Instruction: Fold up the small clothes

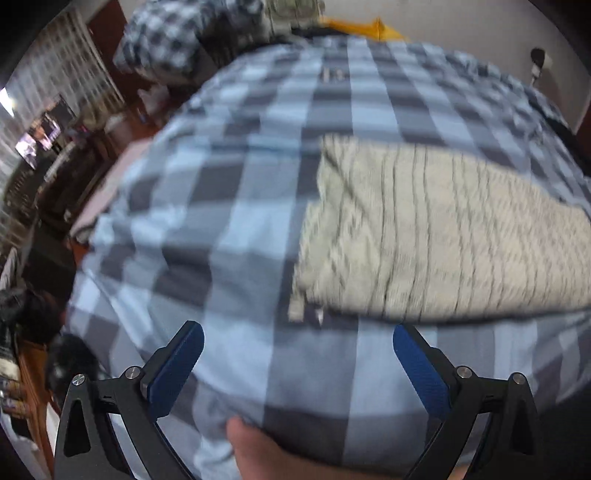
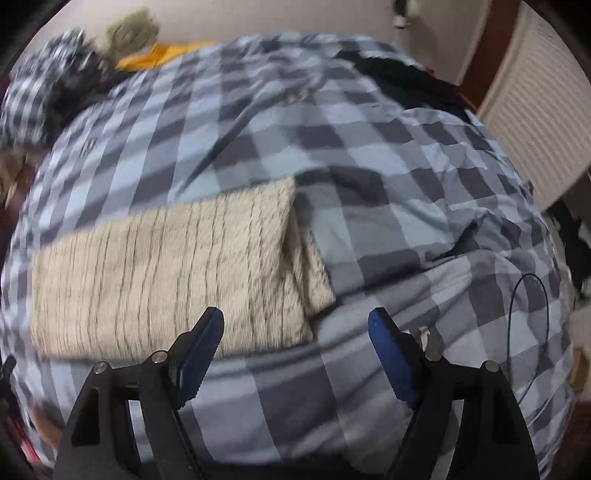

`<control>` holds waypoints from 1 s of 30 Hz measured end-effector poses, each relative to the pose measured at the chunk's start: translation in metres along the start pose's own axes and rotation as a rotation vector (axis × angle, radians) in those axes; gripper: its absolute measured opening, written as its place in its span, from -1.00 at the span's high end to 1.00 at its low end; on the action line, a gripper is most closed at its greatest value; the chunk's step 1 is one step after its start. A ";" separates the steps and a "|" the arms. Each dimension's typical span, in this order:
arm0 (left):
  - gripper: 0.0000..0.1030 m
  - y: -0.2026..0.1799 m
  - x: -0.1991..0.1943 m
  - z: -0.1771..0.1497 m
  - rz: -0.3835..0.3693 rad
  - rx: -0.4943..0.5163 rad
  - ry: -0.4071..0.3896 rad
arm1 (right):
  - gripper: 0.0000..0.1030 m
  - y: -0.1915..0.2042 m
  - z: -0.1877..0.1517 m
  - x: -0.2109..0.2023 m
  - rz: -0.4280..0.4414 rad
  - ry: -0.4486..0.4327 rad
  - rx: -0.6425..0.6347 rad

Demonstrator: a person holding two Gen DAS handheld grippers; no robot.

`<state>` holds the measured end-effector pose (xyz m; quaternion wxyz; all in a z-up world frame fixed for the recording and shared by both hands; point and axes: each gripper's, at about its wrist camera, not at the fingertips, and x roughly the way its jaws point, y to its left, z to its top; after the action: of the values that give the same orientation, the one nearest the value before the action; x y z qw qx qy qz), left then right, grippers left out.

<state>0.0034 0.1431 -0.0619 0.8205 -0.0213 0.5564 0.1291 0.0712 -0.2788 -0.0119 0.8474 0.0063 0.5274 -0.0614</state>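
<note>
A beige garment with thin dark stripes [image 1: 436, 236] lies folded into a long flat rectangle on the blue-and-grey checked bedspread [image 1: 236, 206]. It also shows in the right wrist view [image 2: 170, 273], with a layered folded edge at its right end. My left gripper [image 1: 297, 343] is open and empty, just short of the garment's near left corner. My right gripper [image 2: 295, 326] is open and empty, just in front of the garment's near right corner. Both views are blurred by motion.
A checked pillow [image 1: 173, 33] and a yellow cloth [image 1: 362, 27] lie at the head of the bed. Dark clothing [image 2: 402, 81] sits at the far right of the bed. A thin black cable [image 2: 517, 317] lies on the bedspread [image 2: 406, 221]. Dark furniture [image 1: 44, 192] stands left of the bed.
</note>
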 end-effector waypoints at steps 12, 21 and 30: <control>-1.00 -0.022 -0.017 0.008 -0.091 0.013 -0.120 | -0.51 -0.001 -0.004 -0.012 0.184 -0.138 0.064; -1.00 -0.036 -0.026 0.015 -0.126 0.043 -0.177 | -0.51 0.003 0.010 -0.024 0.465 -0.153 0.113; -1.00 -0.049 -0.021 0.017 -0.143 0.081 -0.164 | -0.51 -0.006 0.013 0.010 0.413 0.145 0.260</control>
<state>0.0232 0.0951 -0.0416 0.8707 -0.0169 0.4892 0.0490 0.0865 -0.2866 -0.0145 0.7940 0.2274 0.5618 0.0464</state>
